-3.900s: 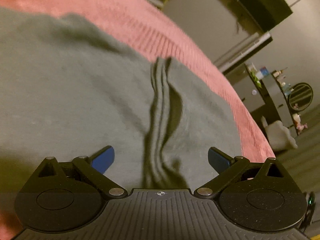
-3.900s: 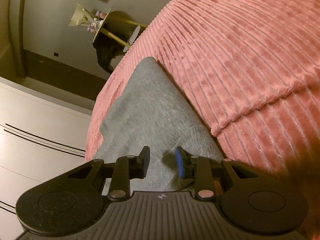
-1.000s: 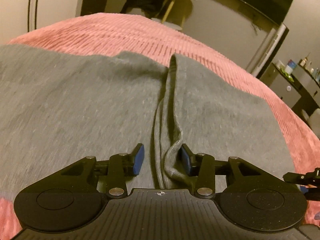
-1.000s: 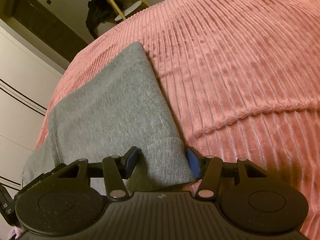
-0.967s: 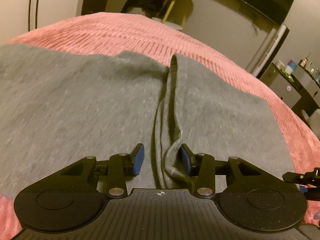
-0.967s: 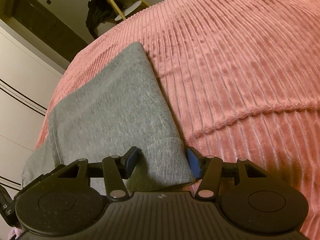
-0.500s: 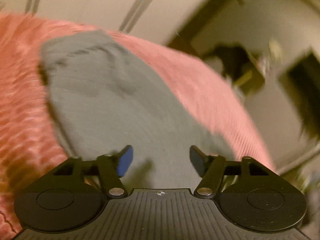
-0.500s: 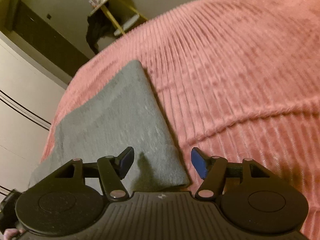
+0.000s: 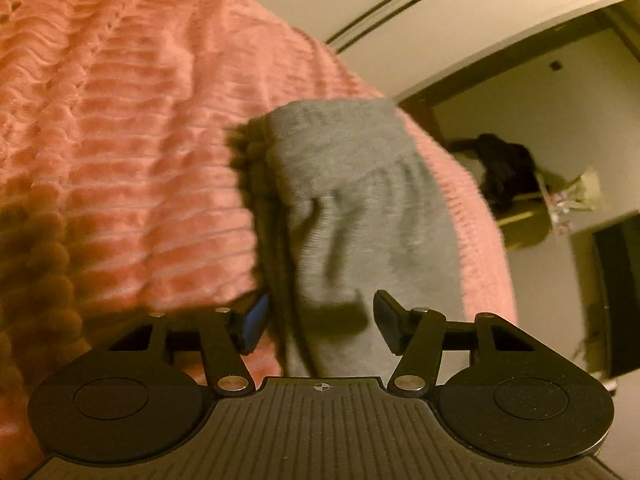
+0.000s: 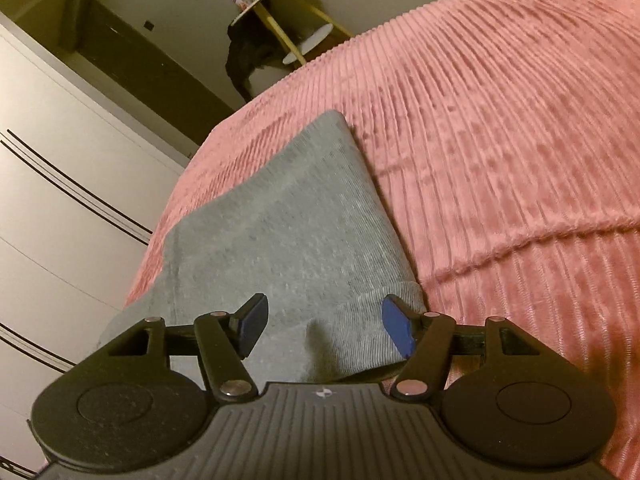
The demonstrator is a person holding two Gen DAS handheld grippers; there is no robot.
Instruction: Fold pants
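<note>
Pants: your grey pants [image 10: 296, 240] lie folded on the pink bedspread [image 10: 500, 140], centre-left of the right view.
Left gripper [image 9: 320, 320]: jaws now wide apart; a second ago they pinched the middle fold, so you've let go and swung toward the gathered waistband at frame centre.
Right gripper [image 10: 322, 326]: jaws spread wider than before, straddling the cuff at lower centre, gripping nothing.
Meaning: this fold looks set; next grab likely follows.
</note>
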